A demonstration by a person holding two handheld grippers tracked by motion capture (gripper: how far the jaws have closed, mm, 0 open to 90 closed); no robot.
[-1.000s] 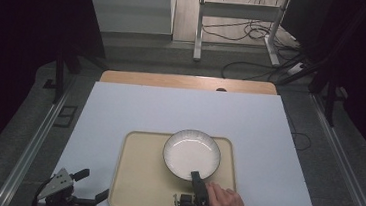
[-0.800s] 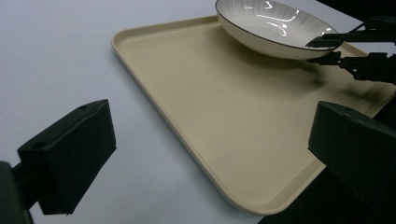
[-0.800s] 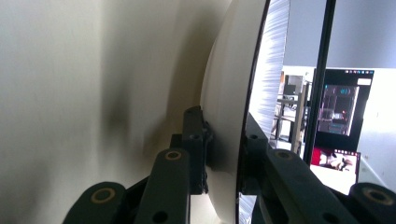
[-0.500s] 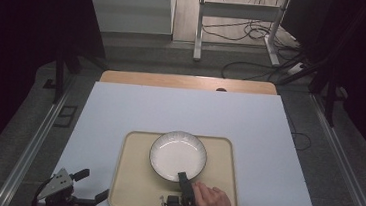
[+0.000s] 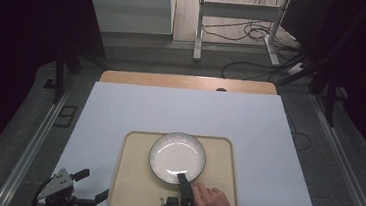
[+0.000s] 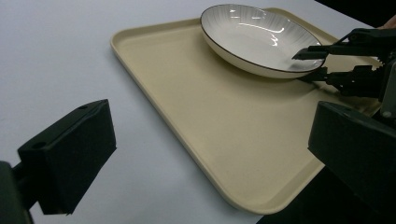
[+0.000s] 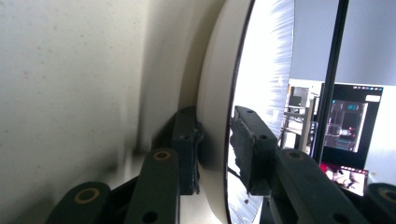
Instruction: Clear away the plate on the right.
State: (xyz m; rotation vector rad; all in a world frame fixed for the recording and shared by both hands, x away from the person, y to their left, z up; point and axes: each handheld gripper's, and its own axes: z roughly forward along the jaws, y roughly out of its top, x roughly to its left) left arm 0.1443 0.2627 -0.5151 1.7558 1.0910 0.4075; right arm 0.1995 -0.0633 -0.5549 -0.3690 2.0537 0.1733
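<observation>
A white plate with a dark rim (image 5: 176, 155) (image 6: 257, 37) lies on a beige tray (image 5: 134, 179) (image 6: 196, 121), a little left of the tray's middle. My right gripper (image 5: 183, 178) (image 6: 312, 64) reaches the plate's near edge, one jaw over the rim and one under it. In the right gripper view the plate (image 7: 266, 70) stands edge-on between the jaws of that gripper (image 7: 215, 149); they have just been opening and the pads look slightly off the rim. My left gripper (image 5: 92, 185) (image 6: 210, 154) rests open at the table's near left edge, with nothing in it.
The tray (image 7: 70, 93) sits on a white table sheet (image 5: 185, 108) near its front edge. A wooden strip (image 5: 188, 82) borders the far side. Metal rails run along both sides, and a desk frame with cables (image 5: 237, 32) stands on the floor beyond.
The plate has slid a little leftward on the tray with the right hand. The right jaws stand slightly wider apart. The left gripper has not moved.
</observation>
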